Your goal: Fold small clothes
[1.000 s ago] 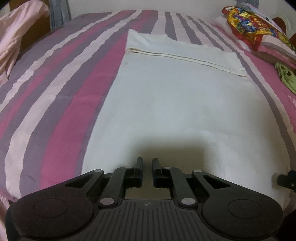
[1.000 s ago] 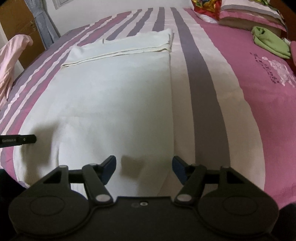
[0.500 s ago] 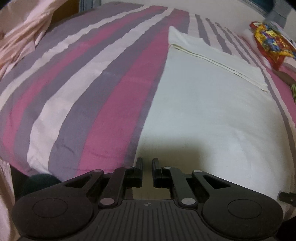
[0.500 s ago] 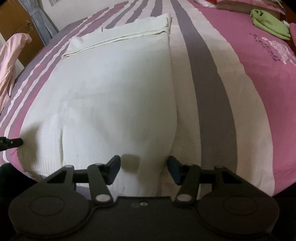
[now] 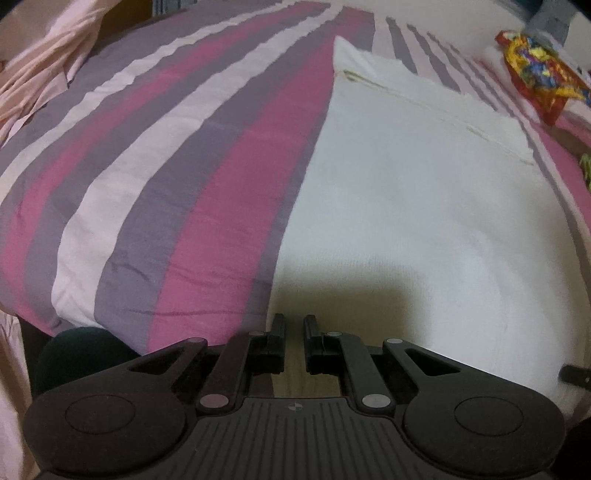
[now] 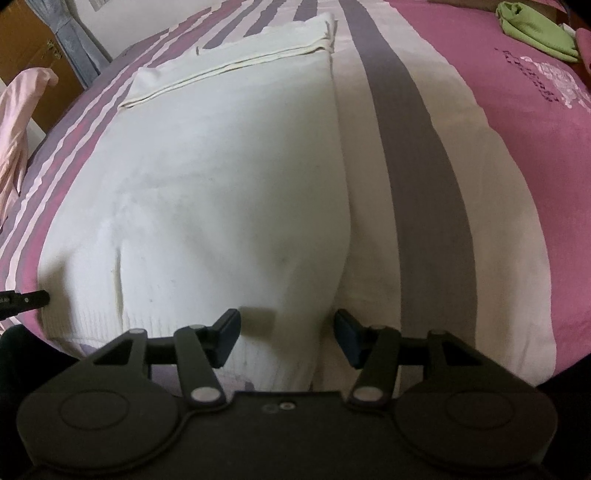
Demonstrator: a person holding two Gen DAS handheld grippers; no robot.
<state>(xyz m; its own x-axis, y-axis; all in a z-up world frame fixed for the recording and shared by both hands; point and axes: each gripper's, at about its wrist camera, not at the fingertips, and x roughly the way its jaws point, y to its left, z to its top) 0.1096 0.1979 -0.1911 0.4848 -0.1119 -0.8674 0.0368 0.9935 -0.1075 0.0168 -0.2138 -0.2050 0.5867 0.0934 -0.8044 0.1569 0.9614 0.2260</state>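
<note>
Sweater point(image 6: 229, 192) is lying flat on the striped bed point(image 5: 155, 177); I'm keeping my left claw point(image 5: 293, 325) clenched at its six o'clock hem, right claw point(image 6: 286, 325) released, straddling the hem.

You have a white garment point(image 6: 229, 177) of soft matt knit in front of you, its near hem ribbed, its far edge finished with a stitched seam. Under it, the striped bedcover point(image 5: 155, 155) is thin woven cloth, smooth and matt, with fine creases. Your left gripper point(image 5: 293, 334) and right gripper point(image 6: 286, 330) are matt black plastic with dull metal pivot pins; the left body is ridged. The snack bag point(image 5: 535, 66) looks like glossy crinkled foil. The green cloth point(image 6: 535, 27) is soft and matt, the pink fabric point(image 5: 40, 62) limp and creased, the cabinet point(image 6: 26, 48) wood-look.
</note>
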